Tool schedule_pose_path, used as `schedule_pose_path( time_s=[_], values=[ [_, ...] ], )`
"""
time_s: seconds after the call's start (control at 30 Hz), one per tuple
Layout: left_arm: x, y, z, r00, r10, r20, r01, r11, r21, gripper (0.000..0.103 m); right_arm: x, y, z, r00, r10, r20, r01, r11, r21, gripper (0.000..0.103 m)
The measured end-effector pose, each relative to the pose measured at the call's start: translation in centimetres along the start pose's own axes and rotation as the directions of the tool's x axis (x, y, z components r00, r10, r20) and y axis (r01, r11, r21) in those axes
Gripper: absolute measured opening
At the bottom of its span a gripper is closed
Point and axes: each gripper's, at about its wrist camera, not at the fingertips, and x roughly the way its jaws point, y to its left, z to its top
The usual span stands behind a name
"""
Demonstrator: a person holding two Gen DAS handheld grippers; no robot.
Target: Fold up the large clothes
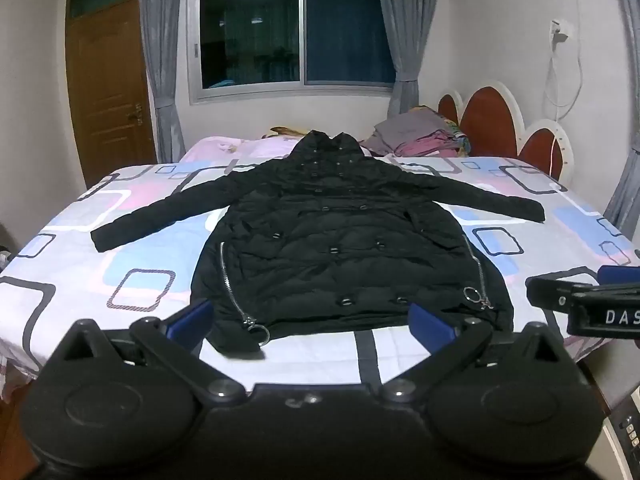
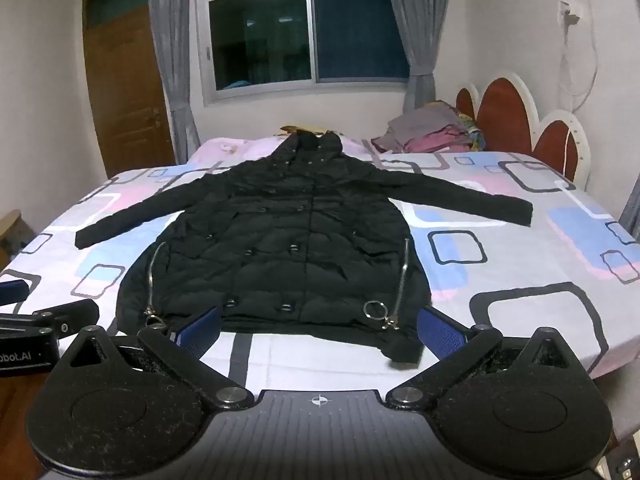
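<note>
Since the coat (image 1: 344, 248) lies flat and spread out on the bed (image 1: 60, 272), front side up, the folding has not begun yet. Its hood points to the far end by the window (image 1: 296, 36), and its bottom edge is near the edge of the bed closest to the cameras. Both sleeves stick out to the sides, the left sleeve (image 1: 160, 216) over one side of the sheet and the right sleeve (image 1: 492, 200) over the other. Nothing on the coat is turned over or tucked in. The left tongs (image 1: 312, 324) hang just above the bottom edge of the coat, with the blue tips wide apart and holding nothing. The right tongs (image 2: 320, 330) are close beside them, also wide apart and holding nothing, above the same bottom edge. I cannot tell if any tip is touching the cloth. So the laying out looks done, and all the folds are left. I think the sleeves must come in over the middle first, and then the body can be folded up. The coat is puffy, so it may spring open when let go. A pile of clothes (image 1: 416, 136) sits at the far end near the headboard (image 1: 492, 120), well apart from the coat.
</note>
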Motion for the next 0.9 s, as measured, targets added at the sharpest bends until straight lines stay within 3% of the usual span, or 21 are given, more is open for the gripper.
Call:
schedule_pose_path(
  time_s=[0.9],
  values=[
    [0.3, -0.4, -0.1, 1.0, -0.004, -0.005, 0.004, 1.0, 0.002, 0.103, -0.4, -0.7, -0.2, 1.0, 0.001, -0.009, -0.001, 1.0, 0.009, 0.103]
  ],
)
